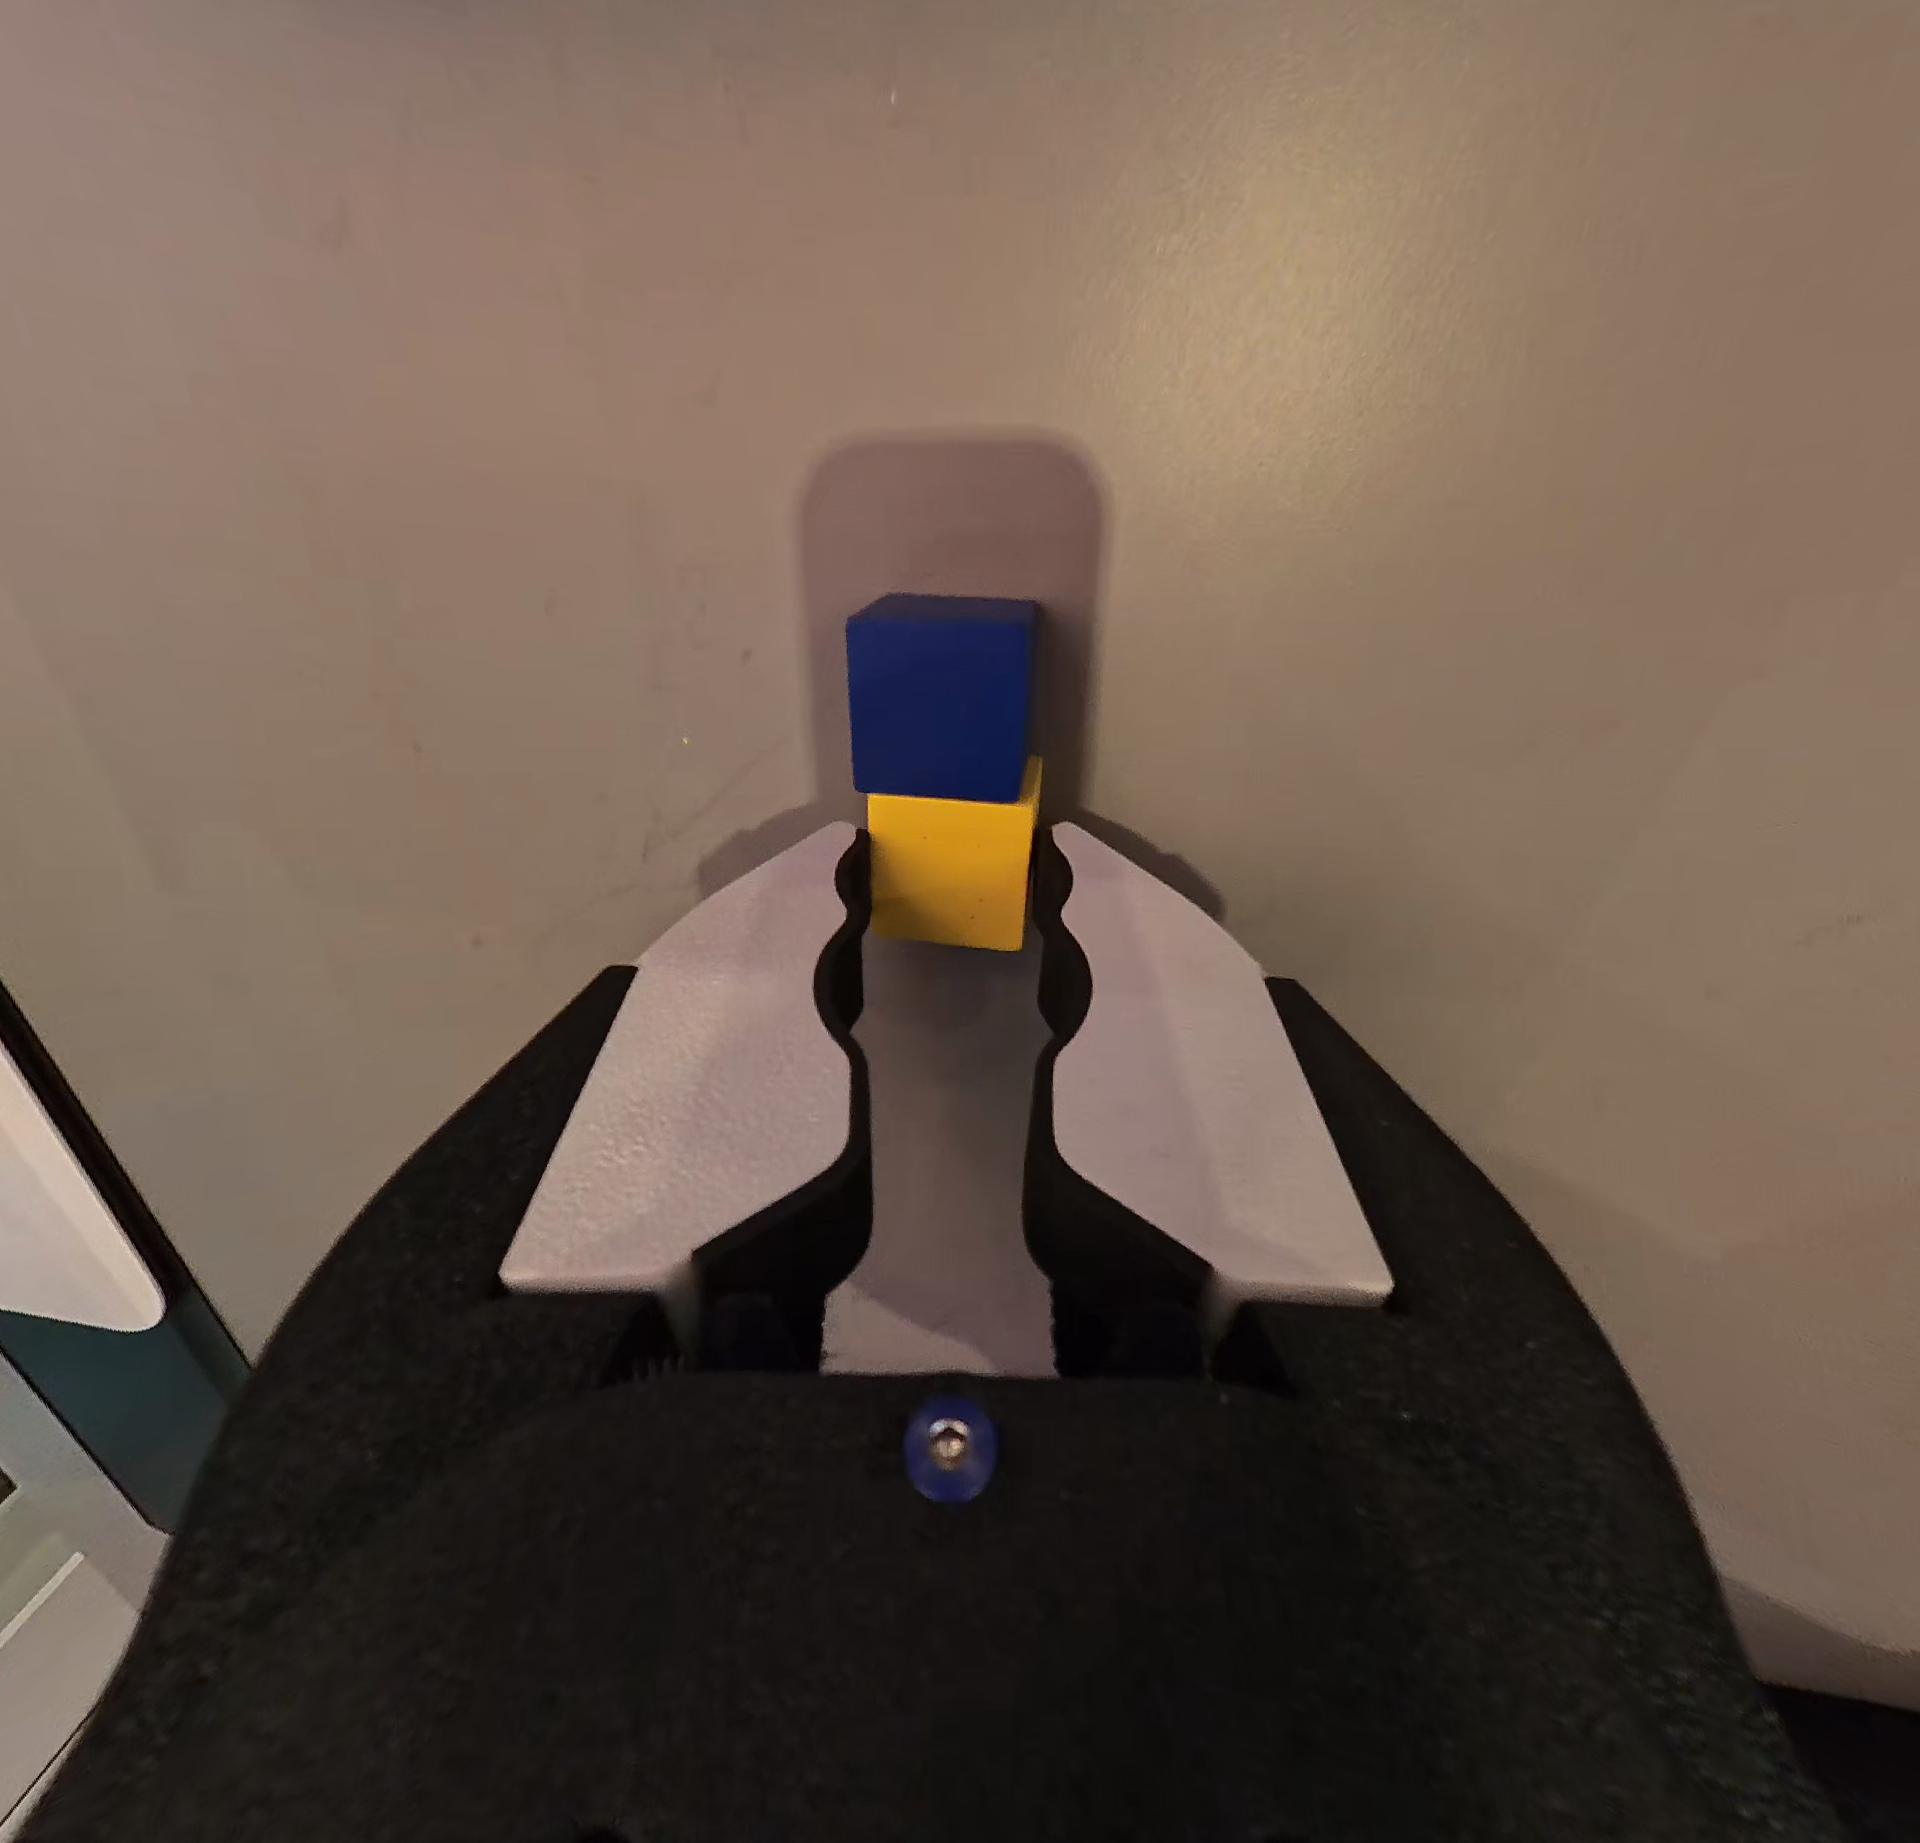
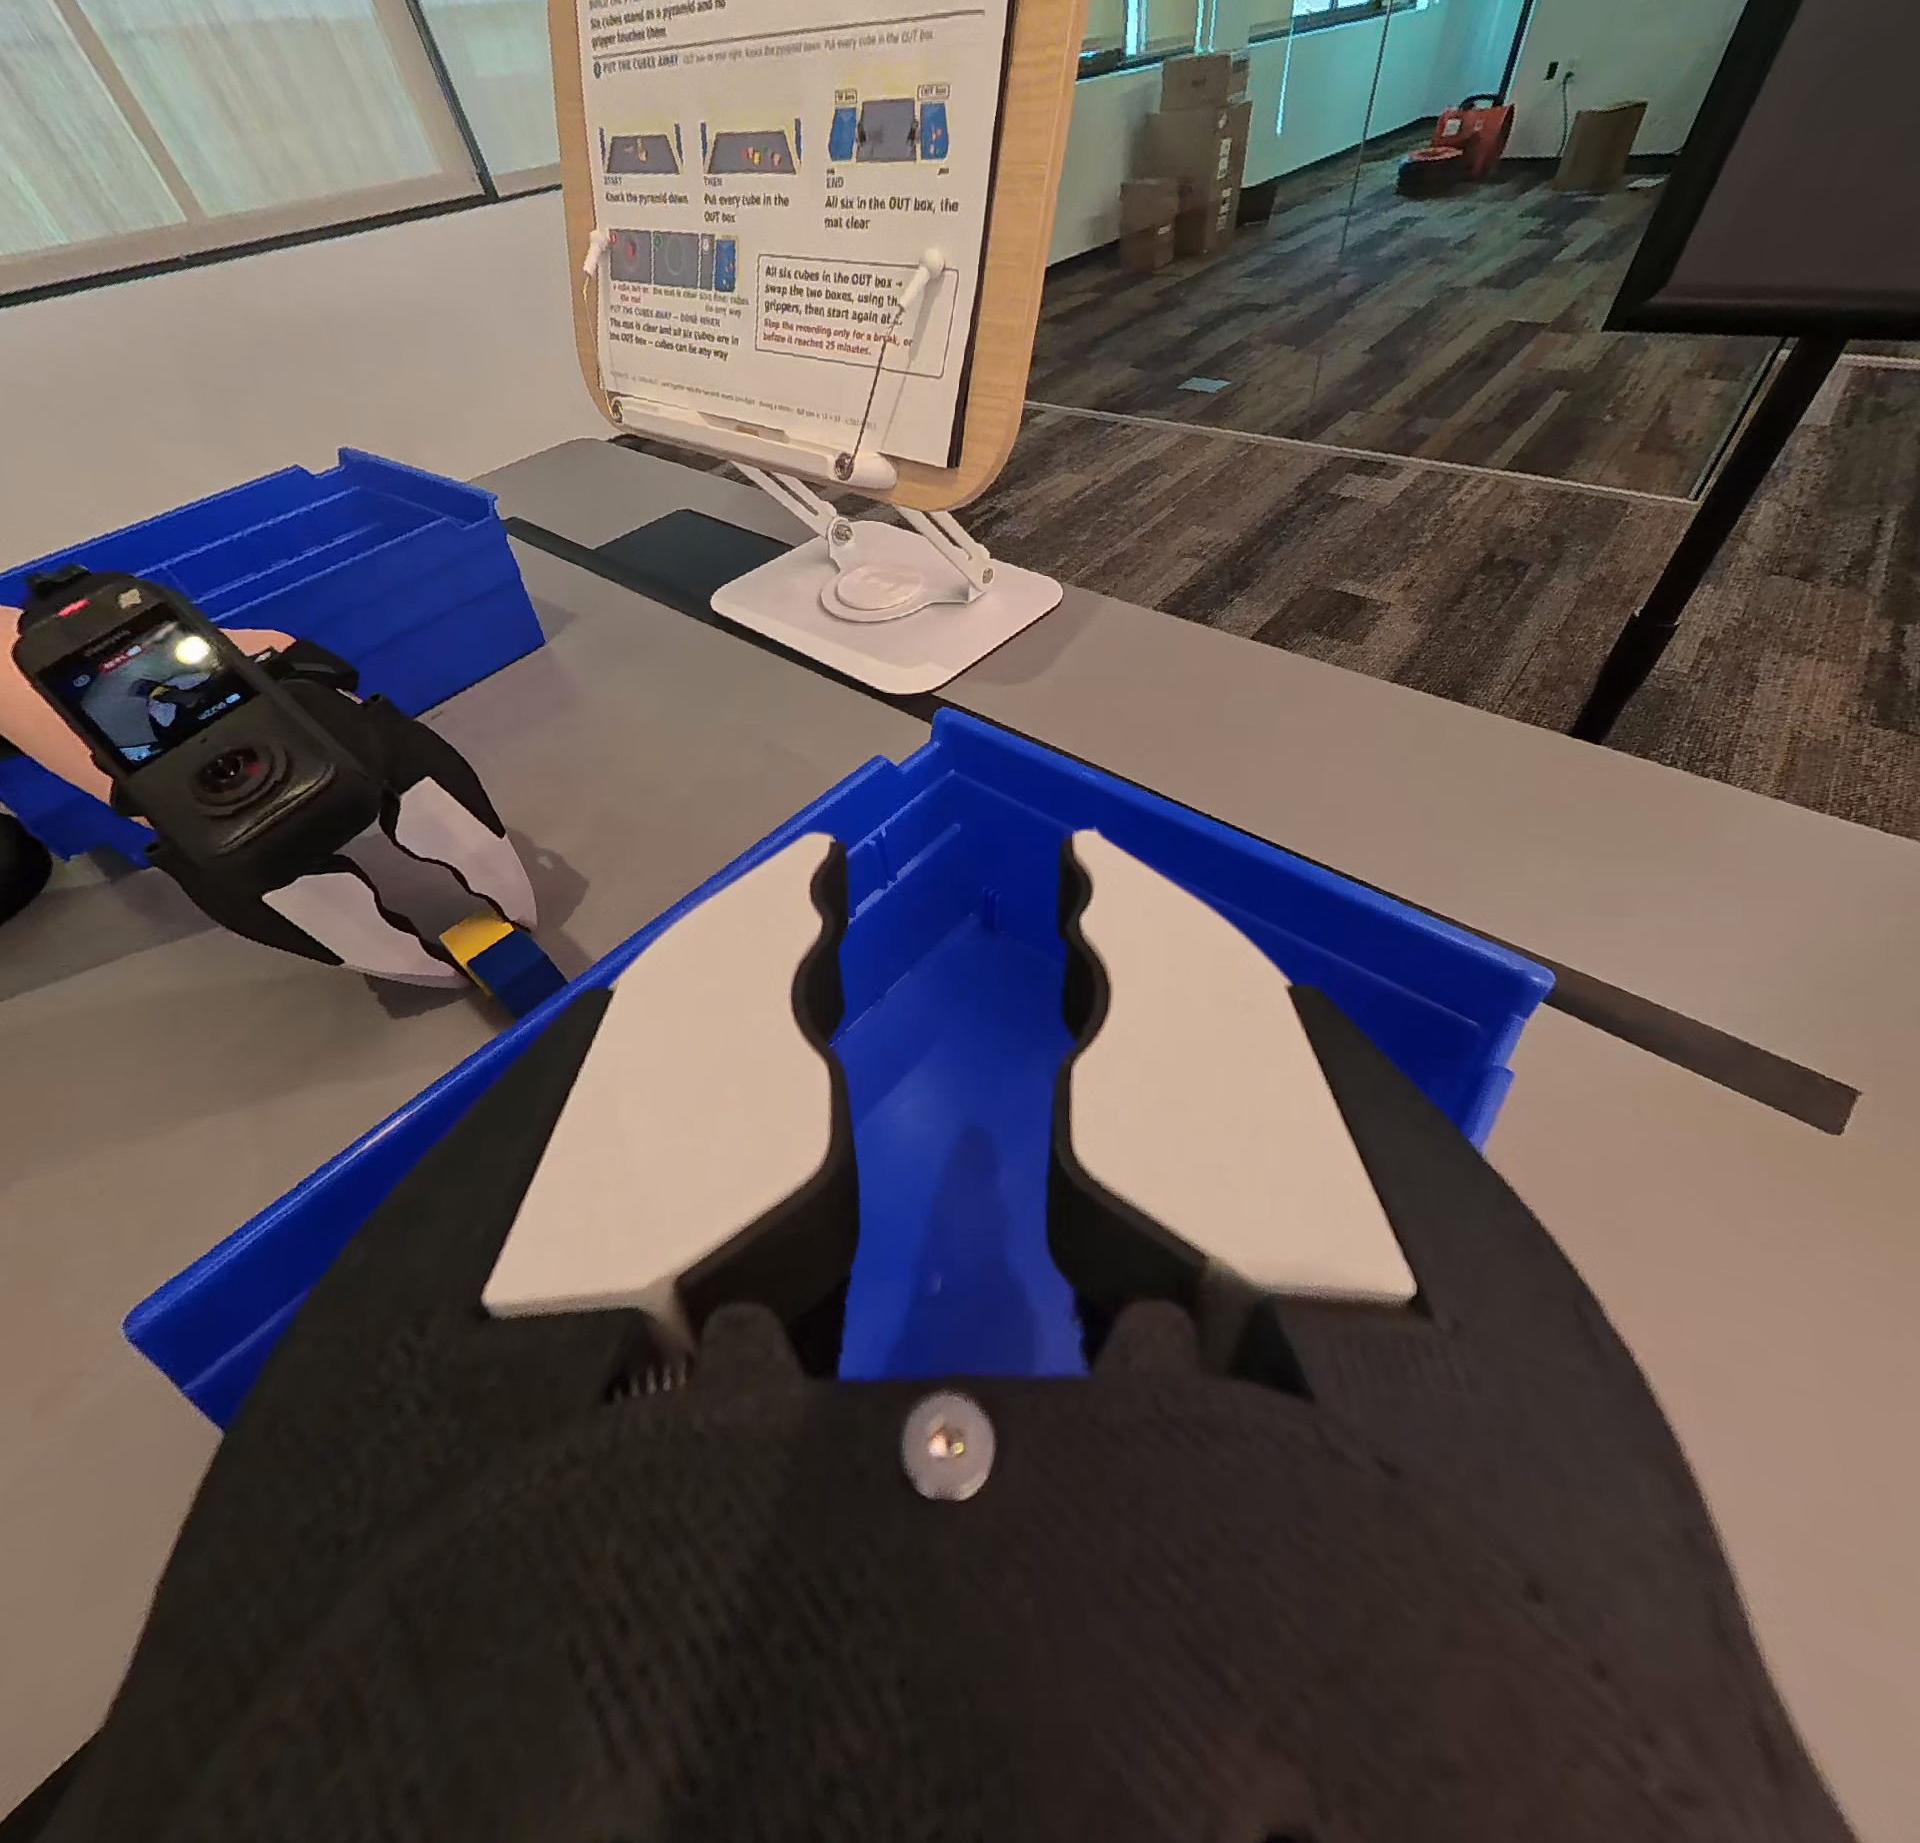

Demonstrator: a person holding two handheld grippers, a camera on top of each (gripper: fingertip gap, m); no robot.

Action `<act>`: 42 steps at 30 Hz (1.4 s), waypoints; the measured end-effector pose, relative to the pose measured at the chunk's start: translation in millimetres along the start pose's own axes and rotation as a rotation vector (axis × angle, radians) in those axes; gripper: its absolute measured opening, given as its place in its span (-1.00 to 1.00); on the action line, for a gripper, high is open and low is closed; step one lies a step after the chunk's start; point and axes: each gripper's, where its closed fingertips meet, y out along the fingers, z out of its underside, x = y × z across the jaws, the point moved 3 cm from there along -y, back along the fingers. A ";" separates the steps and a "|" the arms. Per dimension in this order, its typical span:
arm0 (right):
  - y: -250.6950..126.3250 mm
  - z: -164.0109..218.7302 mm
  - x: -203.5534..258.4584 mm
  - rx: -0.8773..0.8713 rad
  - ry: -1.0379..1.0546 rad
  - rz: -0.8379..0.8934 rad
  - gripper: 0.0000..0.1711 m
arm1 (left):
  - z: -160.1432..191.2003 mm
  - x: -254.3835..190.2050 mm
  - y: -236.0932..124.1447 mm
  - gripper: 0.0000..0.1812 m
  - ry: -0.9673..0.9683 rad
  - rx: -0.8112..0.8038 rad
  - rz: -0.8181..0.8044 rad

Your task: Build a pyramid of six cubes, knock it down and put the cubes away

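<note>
In the left wrist view my left gripper (image 1: 951, 853) is shut on a yellow cube (image 1: 951, 879) that rests on the grey mat (image 1: 416, 443). A blue cube (image 1: 940, 692) sits just beyond the yellow one and touches it. The right wrist view shows the same left gripper (image 2: 473, 952) at the left, low on the table, with the yellow cube (image 2: 473, 933) at its tips and the blue cube (image 2: 525, 974) beside it. My right gripper (image 2: 951, 858) is open and empty. It hovers over a blue bin (image 2: 1299, 910), whose visible inside holds no cubes.
A second blue bin (image 2: 343, 567) stands at the far left behind the left gripper. An instruction board (image 2: 810, 183) on a white stand (image 2: 883, 598) is at the table's far edge. The table drops off to a wood-look floor on the right. Across from one pair of fingers to the other is roughly 30 cm.
</note>
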 end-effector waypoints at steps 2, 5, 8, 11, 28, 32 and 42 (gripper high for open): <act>0.3 1.5 -0.8 0.006 0.001 0.001 -0.54 | -0.2 1.0 0.1 -0.65 -0.009 0.000 -0.003; 0.3 3.0 -1.4 0.009 0.008 -0.007 -0.54 | -1.1 3.4 0.0 -0.59 -0.006 -0.014 -0.021; 0.2 4.1 -2.4 0.012 0.012 -0.007 -0.54 | -1.0 3.9 0.0 -0.59 -0.011 -0.017 -0.024; 0.4 4.6 -2.0 0.014 0.016 -0.011 -0.54 | -1.2 2.9 0.0 -0.61 0.001 -0.016 -0.021; 6.0 6.9 5.4 0.045 0.010 -0.057 -0.54 | 99.5 6.5 -166.3 -0.50 -0.208 -0.359 -0.382; 6.3 -0.9 13.4 0.022 -0.010 -0.077 -0.54 | 196.5 12.9 -187.9 -0.64 -0.352 -0.245 -0.470; 13.2 8.0 15.8 0.055 0.011 -0.103 -0.53 | 282.4 0.3 -84.1 -0.49 -0.388 -0.064 -0.202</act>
